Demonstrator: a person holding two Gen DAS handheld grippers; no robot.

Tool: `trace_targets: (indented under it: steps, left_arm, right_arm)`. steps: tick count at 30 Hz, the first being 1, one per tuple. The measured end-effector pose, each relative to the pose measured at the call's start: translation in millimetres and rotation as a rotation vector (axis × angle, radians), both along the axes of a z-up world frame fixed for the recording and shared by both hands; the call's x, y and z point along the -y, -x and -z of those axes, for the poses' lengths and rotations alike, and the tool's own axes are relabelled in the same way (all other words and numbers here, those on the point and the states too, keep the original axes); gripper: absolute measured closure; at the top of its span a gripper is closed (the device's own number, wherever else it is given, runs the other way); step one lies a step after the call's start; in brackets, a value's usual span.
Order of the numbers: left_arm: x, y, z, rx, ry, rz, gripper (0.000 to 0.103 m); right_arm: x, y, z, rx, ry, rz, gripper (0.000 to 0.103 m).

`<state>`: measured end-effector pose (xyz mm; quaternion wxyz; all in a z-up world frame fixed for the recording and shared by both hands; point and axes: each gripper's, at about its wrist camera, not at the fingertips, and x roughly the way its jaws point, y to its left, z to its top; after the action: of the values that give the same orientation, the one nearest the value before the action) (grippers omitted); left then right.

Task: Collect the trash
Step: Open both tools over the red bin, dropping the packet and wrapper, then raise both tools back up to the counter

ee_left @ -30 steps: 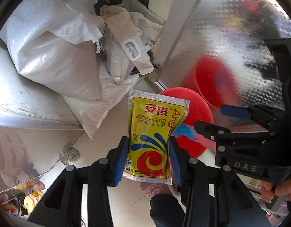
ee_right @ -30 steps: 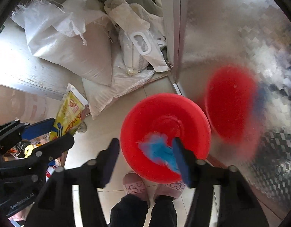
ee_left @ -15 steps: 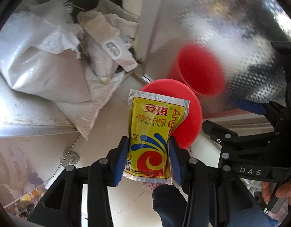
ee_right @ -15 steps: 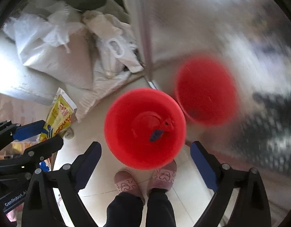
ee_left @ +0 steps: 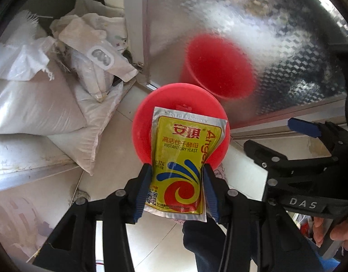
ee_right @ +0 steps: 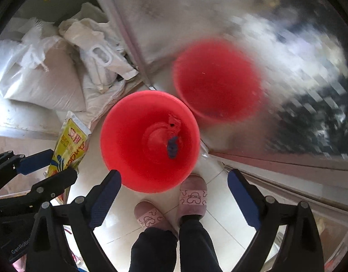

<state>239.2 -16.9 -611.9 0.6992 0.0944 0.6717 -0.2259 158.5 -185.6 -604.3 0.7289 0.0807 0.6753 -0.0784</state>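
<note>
My left gripper (ee_left: 176,189) is shut on a yellow instant dry yeast packet (ee_left: 183,158) and holds it above the red bucket (ee_left: 142,122) on the floor. The packet (ee_right: 68,145) and the left gripper (ee_right: 38,170) also show at the left of the right wrist view. My right gripper (ee_right: 171,195) is open wide and empty above the near rim of the bucket (ee_right: 128,140). A small blue scrap (ee_right: 172,147) lies at the bucket's bottom. The right gripper (ee_left: 298,140) shows at the right of the left wrist view.
White woven sacks (ee_left: 38,95) and crumpled bags (ee_right: 99,52) are piled at the left. A shiny metal panel (ee_left: 253,34) at the right reflects the bucket. The person's pink slippers (ee_right: 192,195) stand on the white tile floor just behind the bucket.
My right gripper opened and a blue scrap fell from it into the bucket. My left gripper moved the yeast packet over the bucket.
</note>
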Motion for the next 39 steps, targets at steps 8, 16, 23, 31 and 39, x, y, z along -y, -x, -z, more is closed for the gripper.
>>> trace_targets:
  steps: [8, 16, 23, 31, 39]
  left_arm:
    - [10.9, -0.4, 4.3, 0.012, -0.037, 0.062, 0.050]
    - [0.8, -1.9, -2.9, 0.024, -0.035, 0.032, 0.050]
    - [-20.5, 4.0, -47.1, 0.039, -0.020, -0.027, 0.050]
    - [-52.5, 15.1, -132.2, 0.110, -0.052, -0.106, 0.047]
    - [-76.9, 31.3, -244.7, 0.202, -0.021, -0.170, 0.024]
  right_arm:
    - [11.8, 5.3, -3.1, -0.001, 0.019, 0.040, 0.008]
    - [14.5, 8.6, -11.7, 0.005, 0.019, 0.023, 0.008]
    - [0.9, 5.7, -43.3, 0.058, 0.002, -0.022, 0.008]
    - [-29.2, 3.5, -113.8, 0.121, 0.020, -0.128, 0.008]
    - [-48.6, 10.0, -219.3, 0.212, 0.038, -0.202, 0.008]
